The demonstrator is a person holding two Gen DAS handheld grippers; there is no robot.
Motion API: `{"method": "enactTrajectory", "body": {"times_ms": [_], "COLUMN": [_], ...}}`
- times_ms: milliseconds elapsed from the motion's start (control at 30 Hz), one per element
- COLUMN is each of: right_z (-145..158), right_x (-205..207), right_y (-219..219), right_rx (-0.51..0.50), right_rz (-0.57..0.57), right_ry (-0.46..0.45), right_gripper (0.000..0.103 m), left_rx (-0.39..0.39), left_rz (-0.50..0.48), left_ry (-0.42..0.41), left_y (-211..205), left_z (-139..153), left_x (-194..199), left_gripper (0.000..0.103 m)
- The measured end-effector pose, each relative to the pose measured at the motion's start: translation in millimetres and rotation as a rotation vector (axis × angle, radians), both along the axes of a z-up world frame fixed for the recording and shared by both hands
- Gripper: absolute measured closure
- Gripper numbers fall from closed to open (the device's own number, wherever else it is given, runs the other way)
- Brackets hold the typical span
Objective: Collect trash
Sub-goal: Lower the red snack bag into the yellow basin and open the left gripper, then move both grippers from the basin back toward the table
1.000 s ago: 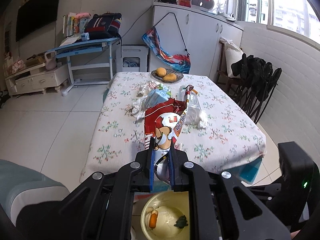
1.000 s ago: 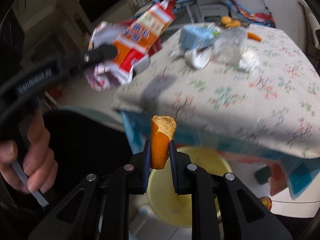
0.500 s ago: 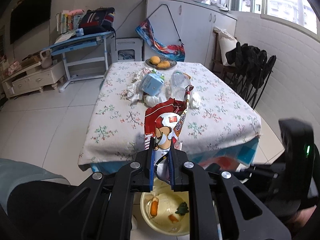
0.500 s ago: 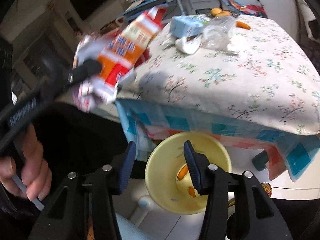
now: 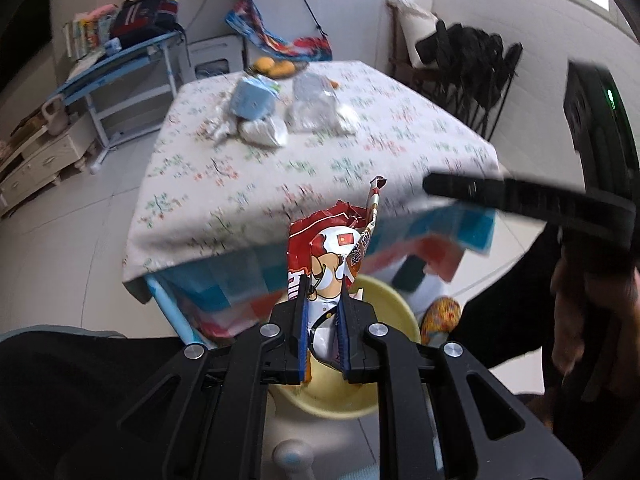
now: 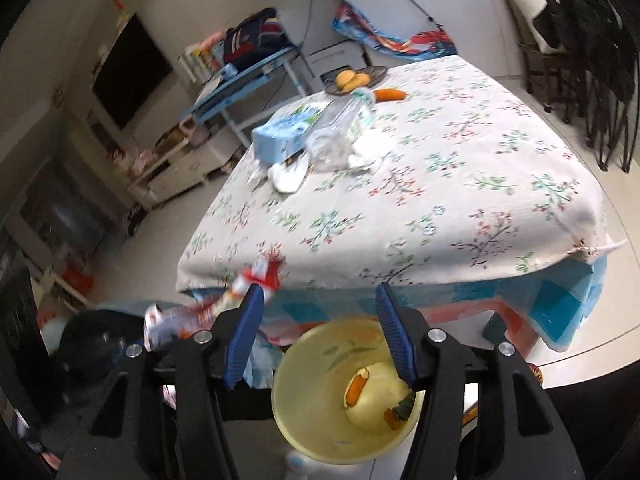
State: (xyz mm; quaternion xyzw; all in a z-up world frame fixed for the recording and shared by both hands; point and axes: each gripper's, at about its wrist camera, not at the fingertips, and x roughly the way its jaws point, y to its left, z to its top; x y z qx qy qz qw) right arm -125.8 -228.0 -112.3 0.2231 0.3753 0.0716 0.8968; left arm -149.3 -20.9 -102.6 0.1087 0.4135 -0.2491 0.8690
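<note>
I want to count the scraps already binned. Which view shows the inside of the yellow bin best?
The right wrist view: the yellow bin lies open below, carrot piece visible. In the left wrist view the snack wrapper and jaws cover it.

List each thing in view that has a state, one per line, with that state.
Left gripper: shut on the snack wrapper.
Snack wrapper: crumpled, held above the yellow bin.
Right gripper: open, jaws just been opening, nothing between them.
Yellow bin: open-topped, on the floor, holding scraps.
Carrot piece: lying inside the bin.
Plastic bottle: lying on its side on the table.
Blue carton: lying flat on the table.
</note>
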Motion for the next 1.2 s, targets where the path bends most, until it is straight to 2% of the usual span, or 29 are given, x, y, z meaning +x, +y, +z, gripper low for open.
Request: {"method": "enactTrajectory", "body": {"times_ms": [200, 333, 533, 800, 1000, 1200], "right_z": [2, 0, -1, -1, -2, -2], "right_x": [0, 0, 0, 0, 0, 2], "right_y": [-5, -7, -6, -5, -3, -2], "right_rx": [0.004, 0.004, -0.006, -0.014, -0.025, -0.032], "right_rz": [-0.013, -0.016, -0.014, -0.014, -0.01, -0.007], "right_ry": [-0.007, -0.007, -0.005, -0.005, -0.007, -0.009], "right_gripper": [0.046, 0.045, 0.044, 0.042, 0.042, 0.042], "left_rx": [0.066, 0.086, 0.061, 0.05, 0.002, -0.026], "left_rz": [-0.052, -0.041, 0.025, 0.136, 0.216, 0.25], "left_ry": [0.032, 0.018, -0.022, -0.066, -0.103, -0.126], "left_y": [-13, -15, -7, 3, 11, 10], "left_z": [-12, -12, -4, 1, 11, 18], "left_x": [-10, -12, -7, 6, 15, 22], "left_gripper": [0.087, 0.056, 0.036, 0.031, 0.028, 0.027]}}
